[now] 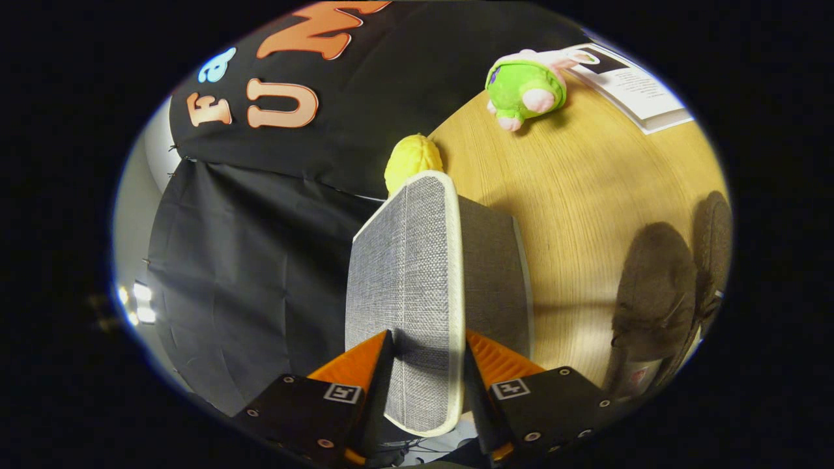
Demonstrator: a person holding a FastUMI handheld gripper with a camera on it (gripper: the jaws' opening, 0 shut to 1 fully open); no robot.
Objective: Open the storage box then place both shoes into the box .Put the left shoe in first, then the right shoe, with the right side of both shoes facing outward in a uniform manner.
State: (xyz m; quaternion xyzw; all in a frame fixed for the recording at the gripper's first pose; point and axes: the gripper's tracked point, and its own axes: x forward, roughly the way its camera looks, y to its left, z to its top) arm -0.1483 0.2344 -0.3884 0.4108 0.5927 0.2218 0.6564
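Your gripper (427, 355) was clenched on the lid (410, 286) of the box (495, 273), one finger pressed to each face of the grey woven panel, which stood on edge between them and ran ahead toward 12 o'clock. The lid's near end was cut off below the fingers, so you could not see how far the grip reached. Behind the lid, at about 1 o'clock, only a darker grey wall of the box showed; its inside was hidden.

The two shoes (658, 293) lay on the table (586, 189) at 3 o'clock from the fingers, side by side and dark, the farther one mostly cut off; you could not tell left from right.

Just beyond the lid's far tip a yellow toy (410, 159) peeked out, its lower part hidden. Farther off at 1 o'clock sat a green toy (524, 88), and past it a booklet (635, 85), partly cut off.
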